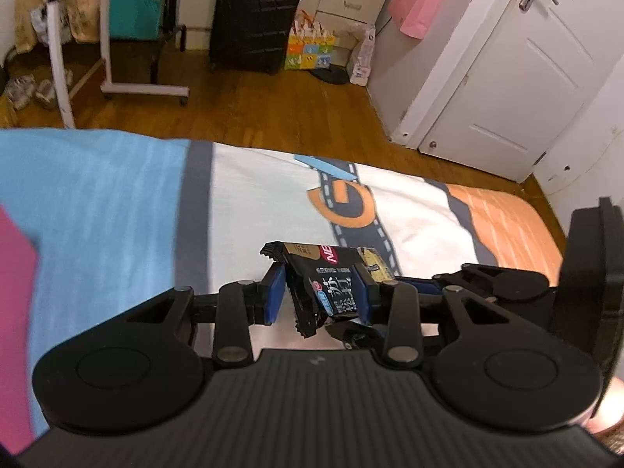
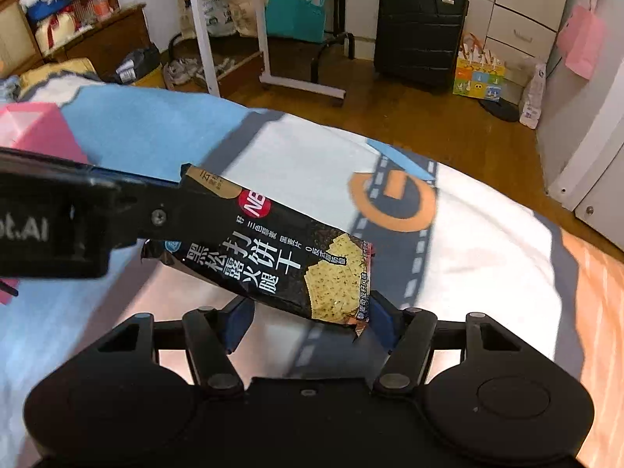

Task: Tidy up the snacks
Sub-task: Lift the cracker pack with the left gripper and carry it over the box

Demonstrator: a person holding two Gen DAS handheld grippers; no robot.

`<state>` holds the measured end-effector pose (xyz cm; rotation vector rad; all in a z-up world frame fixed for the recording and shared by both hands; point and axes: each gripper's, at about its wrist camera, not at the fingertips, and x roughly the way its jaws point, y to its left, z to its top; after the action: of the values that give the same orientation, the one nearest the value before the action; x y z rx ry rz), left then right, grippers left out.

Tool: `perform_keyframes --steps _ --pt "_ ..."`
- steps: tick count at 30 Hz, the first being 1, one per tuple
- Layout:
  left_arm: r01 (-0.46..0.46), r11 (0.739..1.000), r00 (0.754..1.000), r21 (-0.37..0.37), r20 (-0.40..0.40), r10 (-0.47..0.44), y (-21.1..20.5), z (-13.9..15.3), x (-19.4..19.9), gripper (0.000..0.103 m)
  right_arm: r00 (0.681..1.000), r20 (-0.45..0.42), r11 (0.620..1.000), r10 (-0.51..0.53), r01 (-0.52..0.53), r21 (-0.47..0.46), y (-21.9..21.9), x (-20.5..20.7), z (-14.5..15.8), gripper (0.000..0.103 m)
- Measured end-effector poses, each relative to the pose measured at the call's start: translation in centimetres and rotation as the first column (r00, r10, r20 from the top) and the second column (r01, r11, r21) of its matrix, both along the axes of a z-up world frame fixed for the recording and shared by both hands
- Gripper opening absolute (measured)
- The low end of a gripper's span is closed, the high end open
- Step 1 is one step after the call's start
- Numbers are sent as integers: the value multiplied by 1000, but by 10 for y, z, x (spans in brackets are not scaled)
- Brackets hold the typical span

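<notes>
A black cracker packet [image 1: 331, 284] with white lettering hangs above the bed cover [image 1: 253, 202], and my left gripper [image 1: 318, 296] is shut on one end of it. In the right wrist view the same packet [image 2: 273, 249] slants down from the left gripper [image 2: 171, 210], which reaches in from the left edge. The packet's lower end, with the cracker picture, lies between the blue pads [image 2: 238, 323] of my right gripper [image 2: 312, 323]. The right-hand pad is at the packet's corner; the left-hand pad stands apart from it, so the jaws are open around it.
A pink box [image 2: 35, 132] sits on the blue part of the bed cover at the left. Beyond the bed are wooden floor [image 2: 409, 117], a black suitcase [image 2: 417, 27], white rolling-table legs [image 2: 269, 62], bags and a white door [image 1: 507, 89].
</notes>
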<state>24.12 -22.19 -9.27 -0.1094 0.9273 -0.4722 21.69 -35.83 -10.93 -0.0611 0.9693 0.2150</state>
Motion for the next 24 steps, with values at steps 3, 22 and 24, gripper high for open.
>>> perform_keyframes --steps 3,22,24 --pt "4 1000 1000 24 8 -4 14 10 -16 35 998 59 1000 23 -22 -21 13 -19 20 68" --pt "13 999 999 30 48 -14 97 94 -122 35 971 201 991 126 -132 20 73 -143 108 70" --pt "8 1000 998 28 56 -10 107 100 -130 35 967 213 988 141 -152 36 79 -153 115 71"
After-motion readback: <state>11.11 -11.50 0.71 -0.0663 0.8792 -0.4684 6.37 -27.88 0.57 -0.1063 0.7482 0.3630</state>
